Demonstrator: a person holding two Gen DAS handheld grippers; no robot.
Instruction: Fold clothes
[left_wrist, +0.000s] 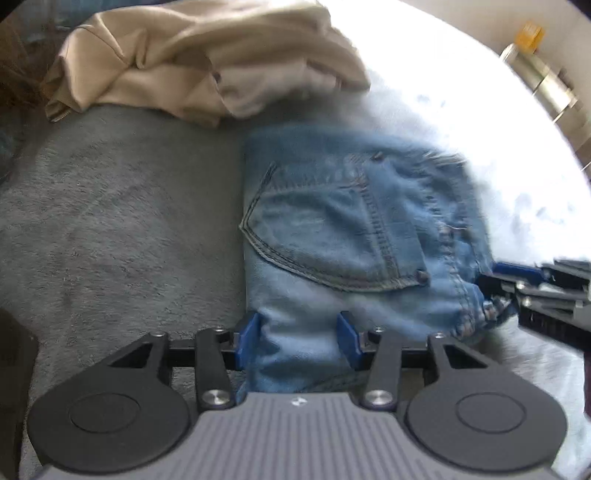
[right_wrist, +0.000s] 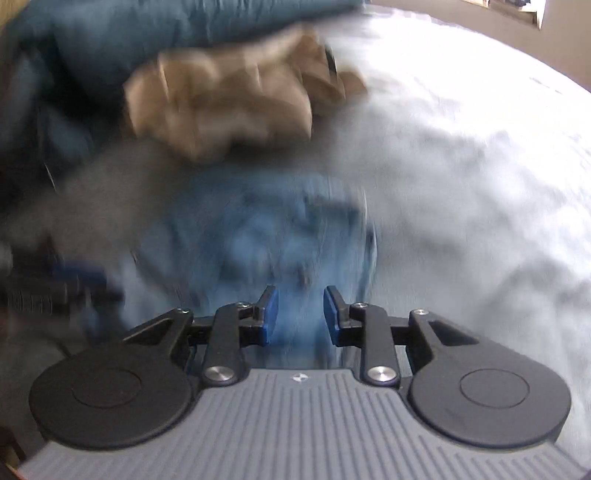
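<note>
A grey fleece blanket (left_wrist: 110, 221) carried folded jeans (left_wrist: 351, 229) and an unfolded beige garment (left_wrist: 192, 62). Both tongs, left (left_wrist: 301, 341) and right (right_wrist: 300, 315), hung open and empty; the beige garment likely needs grasping next.

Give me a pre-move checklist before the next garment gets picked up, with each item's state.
1. Folded blue denim jeans lie flat on the grey fleece blanket, pocket up: ok.
2. Left gripper open, pads apart: ok.
3. Left gripper free of the jeans: cannot tell, denim shows between its fingers.
4. Right gripper open: ok.
5. Right gripper clear of the jeans: cannot tell, its view is blurred.
6. Crumpled beige garment unfolded, lying beyond the jeans, reachable: ok.
</note>
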